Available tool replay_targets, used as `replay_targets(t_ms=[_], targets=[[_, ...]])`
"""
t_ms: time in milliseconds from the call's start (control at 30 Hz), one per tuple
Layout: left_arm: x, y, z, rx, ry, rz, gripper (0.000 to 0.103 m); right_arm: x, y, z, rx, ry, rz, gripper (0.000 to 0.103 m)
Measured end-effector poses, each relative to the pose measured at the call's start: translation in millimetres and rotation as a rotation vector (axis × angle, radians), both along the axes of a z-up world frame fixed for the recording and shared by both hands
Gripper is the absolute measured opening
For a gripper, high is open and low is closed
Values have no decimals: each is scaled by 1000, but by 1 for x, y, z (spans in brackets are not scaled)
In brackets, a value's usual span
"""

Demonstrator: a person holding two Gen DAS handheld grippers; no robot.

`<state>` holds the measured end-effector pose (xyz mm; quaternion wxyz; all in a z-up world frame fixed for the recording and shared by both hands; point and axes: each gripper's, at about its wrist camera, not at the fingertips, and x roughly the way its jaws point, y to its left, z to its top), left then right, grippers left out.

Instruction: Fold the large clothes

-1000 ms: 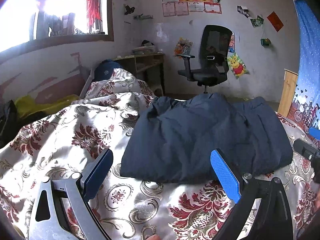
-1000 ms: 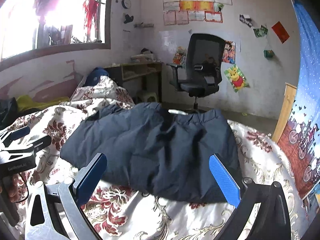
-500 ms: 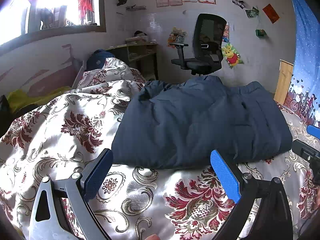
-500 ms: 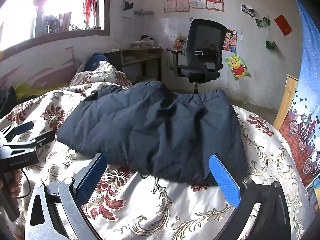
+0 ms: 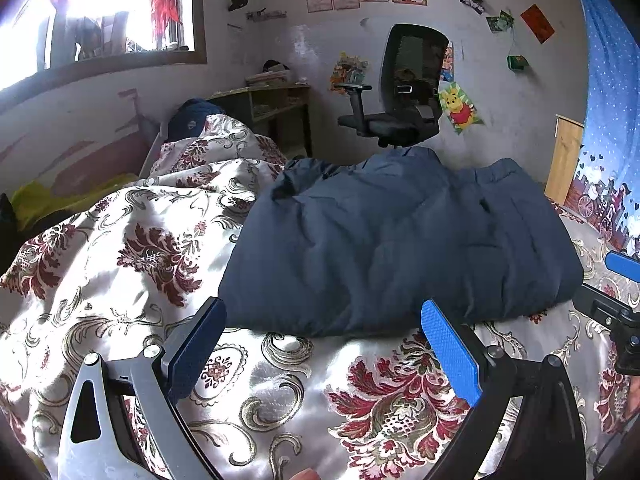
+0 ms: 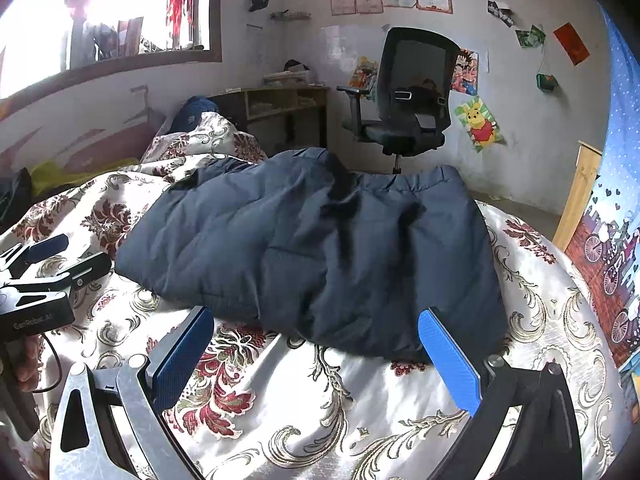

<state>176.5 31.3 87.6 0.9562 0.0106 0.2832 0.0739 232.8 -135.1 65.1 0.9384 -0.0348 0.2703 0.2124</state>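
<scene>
A dark navy padded jacket lies folded into a thick rectangle on a floral bedspread. The same jacket fills the middle of the right wrist view. My left gripper hovers open just short of the jacket's near edge, nothing between its blue pads. My right gripper is open too, near the jacket's near right corner, and holds nothing. Each gripper shows at the edge of the other's view: the right gripper at far right, the left gripper at far left.
A black office chair stands beyond the bed's far end, beside a wooden desk. A bunched quilt and a blue item lie at the far left. A wooden post and a blue curtain border the right side.
Both grippers have pulled back a little from the jacket and risen slightly, so more bedspread shows in front. The jacket lies still. Both grippers stay open.
</scene>
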Motion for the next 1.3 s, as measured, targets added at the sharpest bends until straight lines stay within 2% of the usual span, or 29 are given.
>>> replay_targets(t_ms=[1300], targets=[[-1,-8,-5,11,16,-13,96,1,0,0,2,6,-1,103]])
